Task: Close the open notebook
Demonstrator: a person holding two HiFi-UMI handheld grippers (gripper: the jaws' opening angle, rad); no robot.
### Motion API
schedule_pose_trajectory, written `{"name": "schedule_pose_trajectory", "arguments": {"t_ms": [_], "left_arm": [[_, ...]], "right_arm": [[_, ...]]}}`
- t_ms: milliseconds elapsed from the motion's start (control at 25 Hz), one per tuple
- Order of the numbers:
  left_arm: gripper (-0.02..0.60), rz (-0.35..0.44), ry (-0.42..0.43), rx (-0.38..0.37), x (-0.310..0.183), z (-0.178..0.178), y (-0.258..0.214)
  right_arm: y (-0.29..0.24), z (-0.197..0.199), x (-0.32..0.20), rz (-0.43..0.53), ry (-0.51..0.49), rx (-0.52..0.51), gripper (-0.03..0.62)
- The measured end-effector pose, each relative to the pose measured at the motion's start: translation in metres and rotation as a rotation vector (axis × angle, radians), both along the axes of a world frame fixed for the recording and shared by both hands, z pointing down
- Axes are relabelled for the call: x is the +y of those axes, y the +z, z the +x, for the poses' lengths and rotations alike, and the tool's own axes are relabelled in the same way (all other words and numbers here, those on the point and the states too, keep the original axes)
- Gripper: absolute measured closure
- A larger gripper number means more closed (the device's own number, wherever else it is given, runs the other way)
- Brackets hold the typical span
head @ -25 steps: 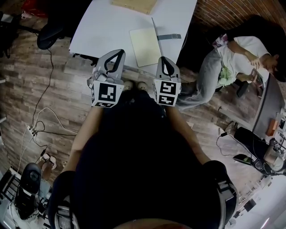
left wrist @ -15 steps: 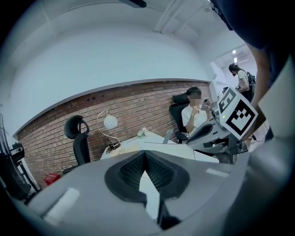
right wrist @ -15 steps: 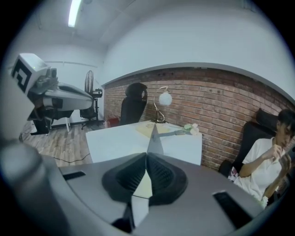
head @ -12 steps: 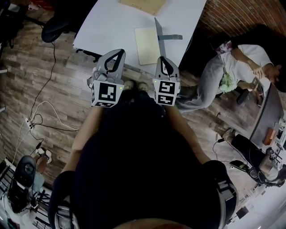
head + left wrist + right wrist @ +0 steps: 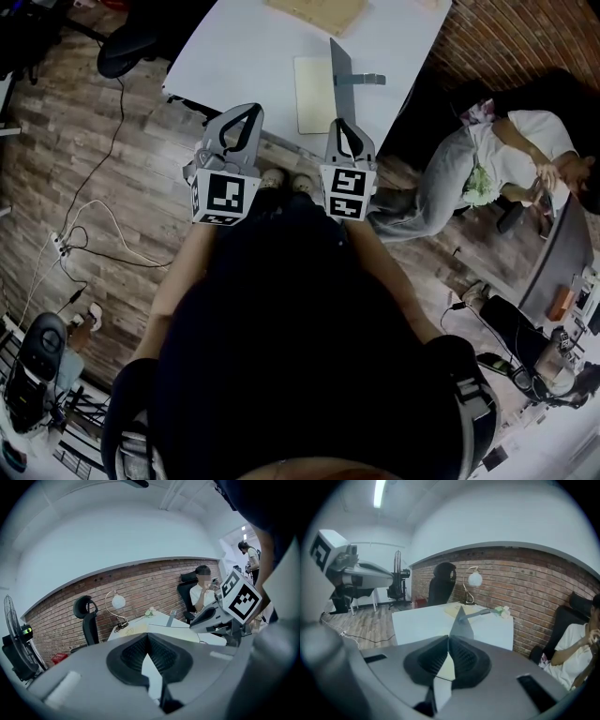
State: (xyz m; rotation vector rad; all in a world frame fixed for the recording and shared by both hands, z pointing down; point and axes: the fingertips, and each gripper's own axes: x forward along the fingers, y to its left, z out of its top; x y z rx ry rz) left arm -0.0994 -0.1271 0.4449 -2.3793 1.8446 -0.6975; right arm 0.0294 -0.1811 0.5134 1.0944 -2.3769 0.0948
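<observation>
While the left gripper (image 5: pixel 251 109) and right gripper (image 5: pixel 339 123) hang with jaws clenched tip to tip, the notebook (image 5: pixel 313 94) lies open on the white worktop (image 5: pixel 239 56), pale page flat, grey cover upright.

Head view: the table (image 5: pixel 244 56) runs off the top edge, and the tan board (image 5: pixel 319 11) on it is cut there too. The near end of the notebook (image 5: pixel 314 94)'s raised cover passes behind your right gripper (image 5: pixel 344 125). Page content is too small to tell.

Left gripper view: the seated person (image 5: pixel 202 595) has a mosaic patch over the face.

Right gripper view: the right edge cuts that person off.
</observation>
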Motion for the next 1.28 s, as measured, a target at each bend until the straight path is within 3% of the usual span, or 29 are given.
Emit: {"name": "schedule_pose_trajectory", "arguments": {"t_ms": [1280], "left_arm": [[0.586,-0.027,-0.080,-0.011,0.012,-0.028,0.005]], "right_arm": [[0.026,-0.043,0.011,-0.024,-0.149,0.096,0.572]]}}
